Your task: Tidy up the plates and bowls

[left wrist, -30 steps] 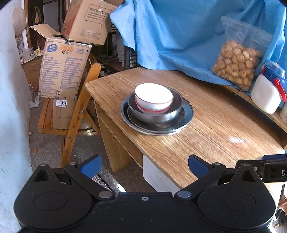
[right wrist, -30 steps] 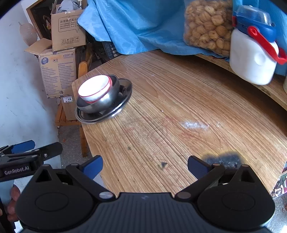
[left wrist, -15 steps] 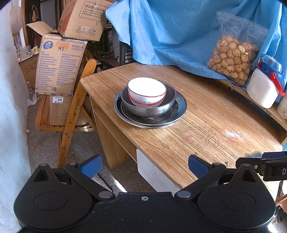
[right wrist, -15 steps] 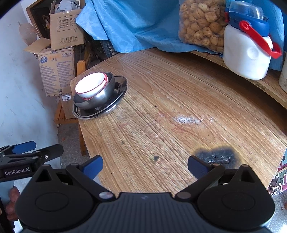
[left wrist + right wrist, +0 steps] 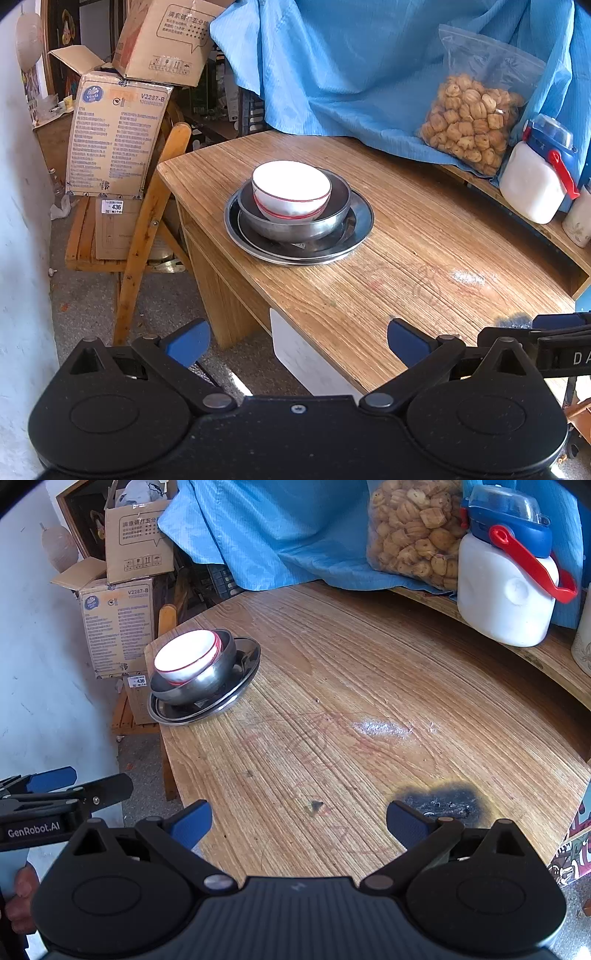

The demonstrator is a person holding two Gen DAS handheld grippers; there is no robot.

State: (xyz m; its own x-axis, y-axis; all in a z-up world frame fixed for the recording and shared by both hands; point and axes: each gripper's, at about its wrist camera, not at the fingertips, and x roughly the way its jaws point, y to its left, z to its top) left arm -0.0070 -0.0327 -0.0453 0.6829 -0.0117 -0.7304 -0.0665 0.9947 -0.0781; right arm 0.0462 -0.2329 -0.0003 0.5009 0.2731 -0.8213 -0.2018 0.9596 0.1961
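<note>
Two grippers, left gripper (image 5: 295,341) and right gripper (image 5: 297,821), hovered wide-fingered and empty; at eleven o'clock, white bowl (image 5: 291,190) nested in steel bowl (image 5: 295,218) on steel plate (image 5: 360,221), apparently to save space.

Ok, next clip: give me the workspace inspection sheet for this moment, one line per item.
Surface: wooden table, worn grain, a black scorch mark near its front edge.
Job's things: white bowl nested in a steel bowl, both on a steel plate, near the table's left corner.
Clutter: bag of snacks and a white jug along the back ledge.
Grippers: left gripper and right gripper both open, empty, short of the stack.
Cables: nothing seen.
Surroundings: blue tarp, cardboard boxes, wooden chair.
</note>
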